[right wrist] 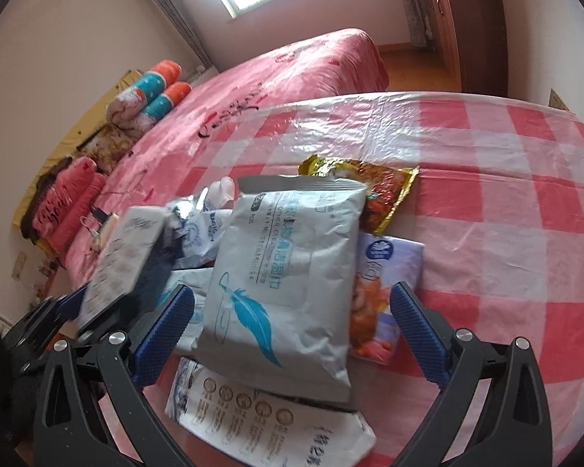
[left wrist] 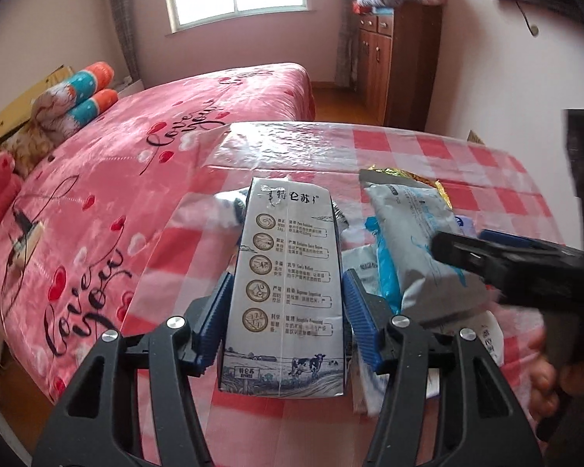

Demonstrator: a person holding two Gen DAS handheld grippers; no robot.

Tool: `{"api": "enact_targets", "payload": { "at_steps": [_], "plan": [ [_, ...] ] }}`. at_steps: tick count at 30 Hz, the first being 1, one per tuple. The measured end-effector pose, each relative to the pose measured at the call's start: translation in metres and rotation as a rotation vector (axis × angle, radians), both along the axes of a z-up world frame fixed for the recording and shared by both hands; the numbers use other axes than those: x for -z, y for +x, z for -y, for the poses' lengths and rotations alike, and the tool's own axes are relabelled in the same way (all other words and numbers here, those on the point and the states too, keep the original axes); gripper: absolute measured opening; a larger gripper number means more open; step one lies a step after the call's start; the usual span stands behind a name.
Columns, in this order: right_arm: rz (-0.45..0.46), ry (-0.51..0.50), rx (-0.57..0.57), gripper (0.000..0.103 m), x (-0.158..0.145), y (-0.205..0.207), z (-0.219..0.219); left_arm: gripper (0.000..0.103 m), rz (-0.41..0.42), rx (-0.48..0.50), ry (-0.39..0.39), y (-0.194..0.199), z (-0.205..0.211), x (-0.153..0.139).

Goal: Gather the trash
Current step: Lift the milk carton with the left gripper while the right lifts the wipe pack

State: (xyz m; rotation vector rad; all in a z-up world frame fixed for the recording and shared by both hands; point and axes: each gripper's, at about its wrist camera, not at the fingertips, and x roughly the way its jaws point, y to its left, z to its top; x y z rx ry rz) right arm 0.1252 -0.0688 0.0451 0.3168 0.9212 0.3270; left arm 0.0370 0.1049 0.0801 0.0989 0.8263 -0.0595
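Note:
A white milk carton (left wrist: 288, 292) with dark print sits between the blue pads of my left gripper (left wrist: 288, 307), which is shut on it above the checked table; it also shows in the right wrist view (right wrist: 124, 260). My right gripper (right wrist: 292, 327) is open, its pads on either side of a grey wet-wipes pack (right wrist: 288, 284) with a blue feather, which lies on a pile of trash. The pack also shows in the left wrist view (left wrist: 412, 241). A flattened milk carton (right wrist: 268, 424) lies under the pack. A gold snack wrapper (right wrist: 373, 190) and a purple tissue pack (right wrist: 385, 284) lie beside it.
The table has a red-and-white checked plastic cover (right wrist: 506, 194). A bed with a pink "love you" spread (left wrist: 136, 163) stands to the left, with rolled bedding (left wrist: 78, 93) on it. A wooden cabinet (left wrist: 393, 62) stands by the far wall.

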Motion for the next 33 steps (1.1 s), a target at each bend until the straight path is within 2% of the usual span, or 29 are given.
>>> {"api": "enact_targets", "payload": {
  "at_steps": [3, 8, 12, 17, 23, 33],
  "plan": [
    [-0.015, -0.046, 0.004, 0.099, 0.004, 0.008, -0.012, 0.058, 0.004, -0.015, -0.021, -0.011, -0.009, -0.001],
    [0.018, -0.185, -0.006, 0.099, 0.007, 0.015, -0.036, 0.058, 0.003, -0.037, -0.05, -0.029, -0.025, 0.0],
    [0.045, -0.249, -0.008, 0.099, 0.014, 0.016, -0.047, 0.058, 0.005, -0.052, -0.057, -0.039, -0.034, 0.003],
    [0.107, -0.323, -0.036, 0.087, 0.019, 0.005, -0.057, 0.058, -0.002, -0.064, -0.067, -0.05, -0.043, 0.011],
    [0.132, -0.298, -0.062, 0.08, 0.017, -0.011, -0.053, 0.058, -0.012, -0.078, -0.087, -0.063, -0.052, 0.017],
    [0.188, -0.258, -0.061, 0.079, -0.002, -0.048, -0.042, 0.058, 0.003, -0.092, -0.101, -0.093, -0.067, 0.017]
  ]
}}
